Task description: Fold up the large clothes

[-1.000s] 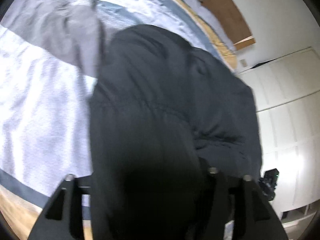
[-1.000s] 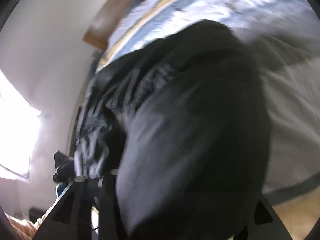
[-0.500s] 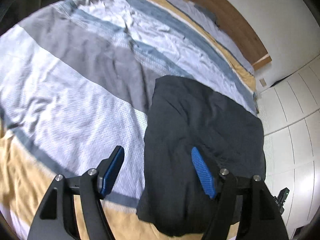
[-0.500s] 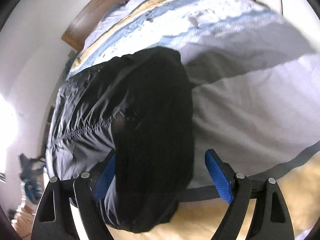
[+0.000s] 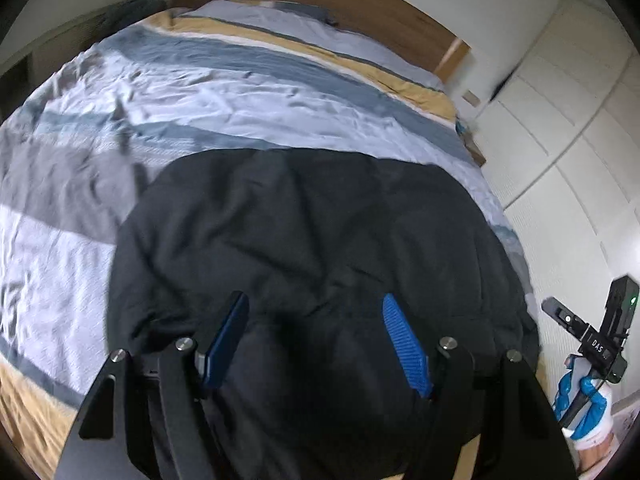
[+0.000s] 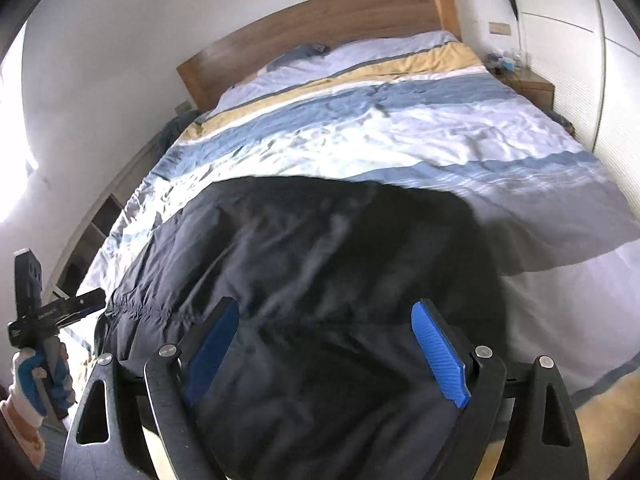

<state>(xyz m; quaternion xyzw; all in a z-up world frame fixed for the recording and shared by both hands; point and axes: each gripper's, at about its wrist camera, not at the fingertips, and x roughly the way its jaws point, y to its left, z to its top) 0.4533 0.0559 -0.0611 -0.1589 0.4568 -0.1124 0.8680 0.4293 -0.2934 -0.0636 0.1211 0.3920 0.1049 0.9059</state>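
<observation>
Black and puffy, the jacket point(image 5: 320, 240) lies folded on the bed point(image 5: 240, 96), at the near edge, over the pale and grey bands of the striped duvet point(image 6: 400, 136). In the right wrist view its stitched, gathered hem shows along the left side, and the dark mass reaches about halfway up toward the wooden headboard point(image 6: 320, 16). A yellow band of the duvet runs along the near edge beneath the jacket, and another lies far off by the pillows.

Left gripper point(image 5: 316, 340): jaws stand wide, blue pads clear of the cloth, nothing between them; it hangs above the jacket, pointing down at its near part. Right gripper point(image 6: 324, 344): jaws likewise wide apart with only air between the pads, above the jacket's near half (neither tool pinches any fabric).

Each camera catches the other tool at the frame's margin. The left wrist view shows a gloved hand point(image 5: 586, 404), blue and white, gripping a handle off the bed's right side, in front of white wardrobe doors point(image 5: 560, 120). The right wrist view shows the other gloved hand point(image 6: 36, 380) at lower left, beside shelving against the wall. A nightstand point(image 6: 528, 84) stands at the bed's far right corner.
</observation>
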